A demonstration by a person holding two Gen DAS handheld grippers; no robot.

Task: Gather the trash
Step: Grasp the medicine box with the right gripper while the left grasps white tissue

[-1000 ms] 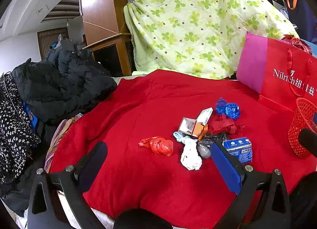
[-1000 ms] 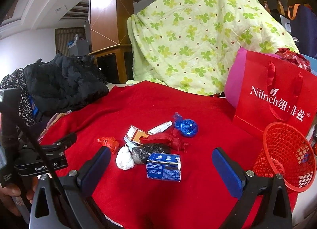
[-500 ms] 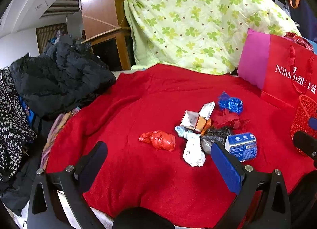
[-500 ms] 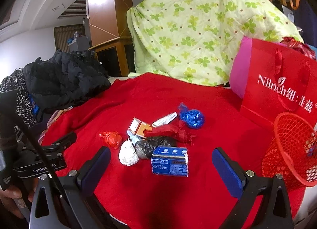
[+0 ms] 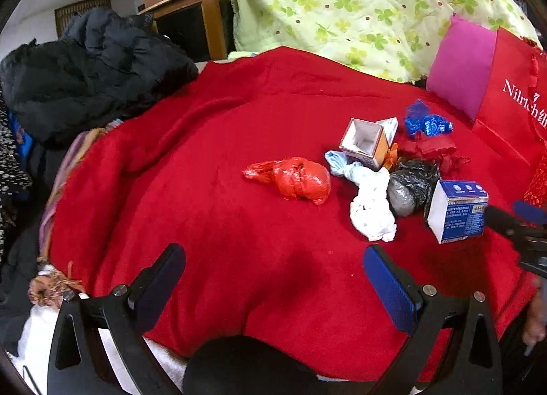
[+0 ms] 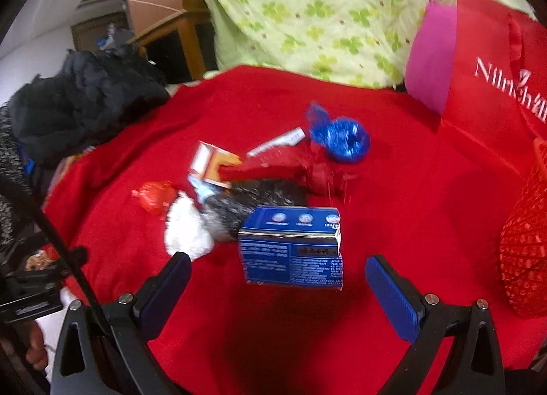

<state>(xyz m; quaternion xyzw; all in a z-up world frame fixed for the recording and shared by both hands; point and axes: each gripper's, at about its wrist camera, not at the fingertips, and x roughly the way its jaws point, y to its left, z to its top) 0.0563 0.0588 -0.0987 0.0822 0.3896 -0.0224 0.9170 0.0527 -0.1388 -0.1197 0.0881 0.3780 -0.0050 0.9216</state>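
A heap of trash lies on the red blanket [image 5: 212, 224]: a crumpled red bag [image 5: 294, 181], a white wad [image 5: 371, 207], a black bag [image 5: 412, 186], an open small carton [image 5: 365, 142], a blue foil wrapper [image 5: 427, 121] and a blue box [image 5: 456, 212]. My left gripper [image 5: 273, 282] is open, short of the red bag. My right gripper [image 6: 278, 289] is open, with the blue box [image 6: 290, 246] just ahead between its fingers, not touched. The red mesh basket [image 6: 523, 248] stands at the right.
A red paper shopping bag [image 6: 492, 87] with a pink side stands behind the basket. A green-patterned quilt [image 5: 359, 1] hangs at the back. Black clothing [image 5: 89, 70] is piled at the left. The right gripper's tip [image 5: 512, 224] shows at the left view's right edge.
Both grippers have moved forward and down toward the trash heap. The blue box now sits close between the right gripper's fingers. Nothing has been picked up.
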